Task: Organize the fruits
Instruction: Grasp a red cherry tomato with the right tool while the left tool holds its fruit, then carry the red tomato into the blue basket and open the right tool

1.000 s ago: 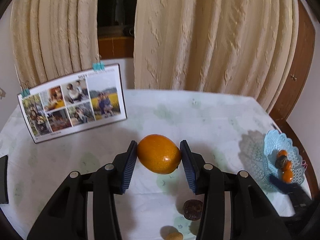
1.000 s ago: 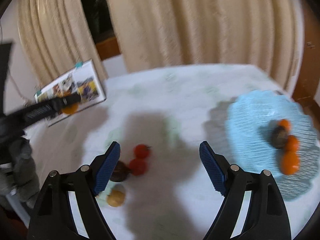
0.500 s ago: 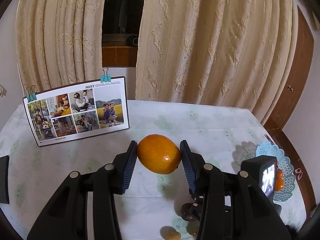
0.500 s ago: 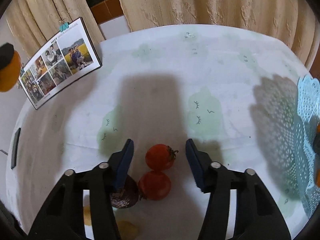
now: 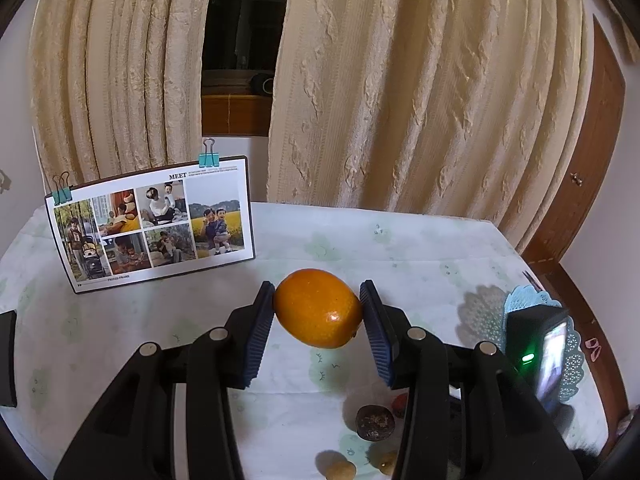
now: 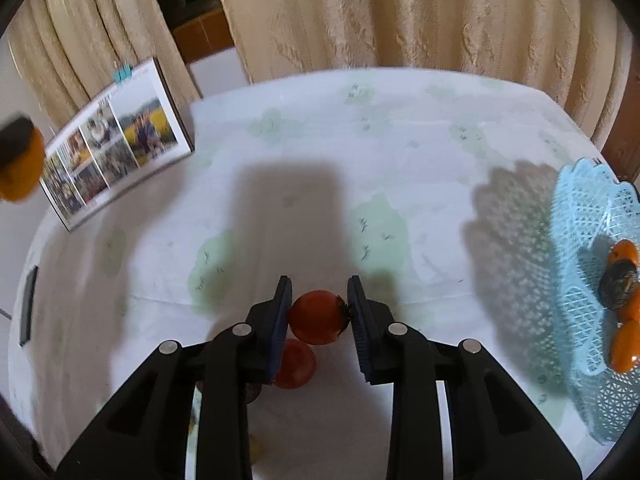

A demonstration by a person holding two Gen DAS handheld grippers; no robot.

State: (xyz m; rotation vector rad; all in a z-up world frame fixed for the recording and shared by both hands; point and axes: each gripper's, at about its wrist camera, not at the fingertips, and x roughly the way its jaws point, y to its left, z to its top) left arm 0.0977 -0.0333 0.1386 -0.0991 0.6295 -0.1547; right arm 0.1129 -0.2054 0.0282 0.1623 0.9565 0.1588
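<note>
My left gripper [image 5: 318,312] is shut on a large orange fruit [image 5: 318,307] and holds it above the table. My right gripper [image 6: 319,314] is shut on a red tomato [image 6: 316,316] just above the cloth. A second red tomato [image 6: 295,364] lies right under it. A dark round fruit [image 5: 375,423] and two small yellowish fruits [image 5: 340,471] lie on the cloth near the front. A light blue lattice basket [image 6: 576,264] at the right holds small orange fruits [image 6: 625,346] and a dark fruit [image 6: 618,284].
A photo card [image 5: 152,222] held by binder clips stands at the back left of the table [image 5: 400,248]. Cream curtains hang behind. A dark flat object [image 6: 28,306] lies at the left edge. The right gripper's body [image 5: 540,356] stands before the basket.
My right gripper has come down from the basket side to the tomatoes and closed on the upper one. My left gripper has kept the orange fruit and risen a little.
</note>
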